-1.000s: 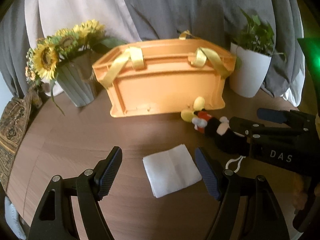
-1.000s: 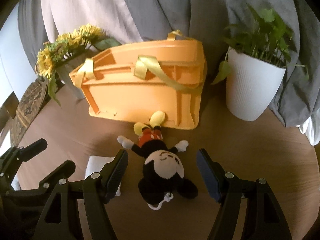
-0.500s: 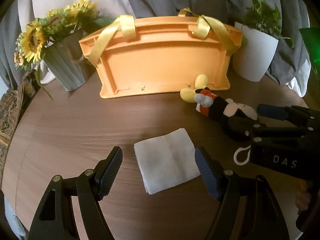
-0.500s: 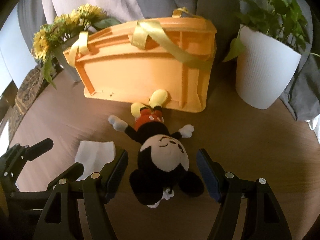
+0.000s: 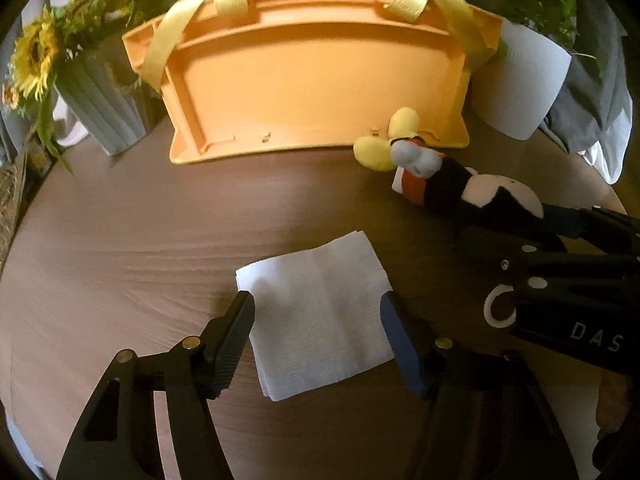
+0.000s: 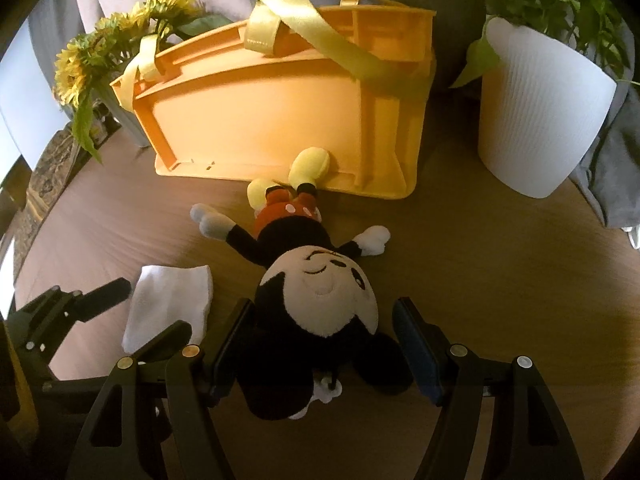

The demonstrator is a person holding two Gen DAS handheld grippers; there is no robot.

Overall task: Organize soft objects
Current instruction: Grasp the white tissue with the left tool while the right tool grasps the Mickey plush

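Closing the left gripper [image 5: 318, 338] around the folded white cloth [image 5: 320, 320] lying flat on the bench [image 5: 140, 240], fingers just narrowing, not yet pinching. Straddling the plush mouse [image 6: 316, 304] with the right gripper [image 6: 322, 348], fingers released. Next: pinch both, lift toward the orange basket [image 6: 280, 120].

the left gripper [image 5: 320, 340] pointed steeply down at the table, its jaws parted and having just been closing, with a folded white cloth [image 5: 320, 316] lying between them; whether the pads touched it could not be told. the right gripper [image 6: 324, 344] was angled down likewise just beside it, jaws held wide, straddling the head of a plush mouse [image 6: 316, 304] without pressing on it.
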